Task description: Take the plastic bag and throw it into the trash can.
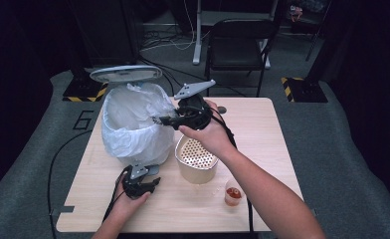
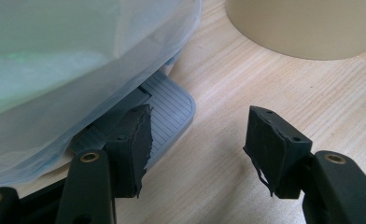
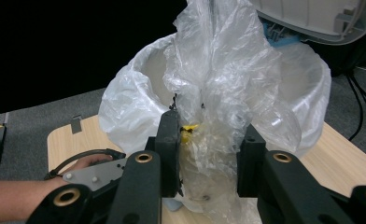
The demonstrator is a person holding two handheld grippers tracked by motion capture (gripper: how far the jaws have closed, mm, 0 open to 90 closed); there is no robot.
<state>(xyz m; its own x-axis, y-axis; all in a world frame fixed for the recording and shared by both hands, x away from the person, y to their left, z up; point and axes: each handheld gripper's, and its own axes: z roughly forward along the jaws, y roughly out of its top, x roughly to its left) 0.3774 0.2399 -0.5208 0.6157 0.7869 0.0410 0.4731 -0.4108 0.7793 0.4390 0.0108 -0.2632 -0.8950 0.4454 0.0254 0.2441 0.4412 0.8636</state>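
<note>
A small pedal bin lined with a white plastic bag (image 1: 131, 124) stands at the table's left, its grey lid (image 1: 126, 73) raised. My right gripper (image 1: 159, 120) hovers at the bin's near rim. In the right gripper view my right gripper (image 3: 209, 154) is shut on a crumpled clear plastic bag (image 3: 223, 84), with a yellow scrap inside it, held up in front of the bin's opening (image 3: 134, 107). My left gripper (image 1: 153, 180) is low at the bin's foot. Its jaws (image 2: 197, 144) stand apart with nothing between them, and the left one rests on the grey ribbed pedal (image 2: 172, 112).
A beige container with a perforated top (image 1: 197, 159) stands just right of the bin, close to my left gripper's right jaw (image 2: 302, 28). A small clear cup with red contents (image 1: 233, 193) sits near the front edge. A folding chair (image 1: 238, 45) stands beyond the wooden table (image 1: 262, 129).
</note>
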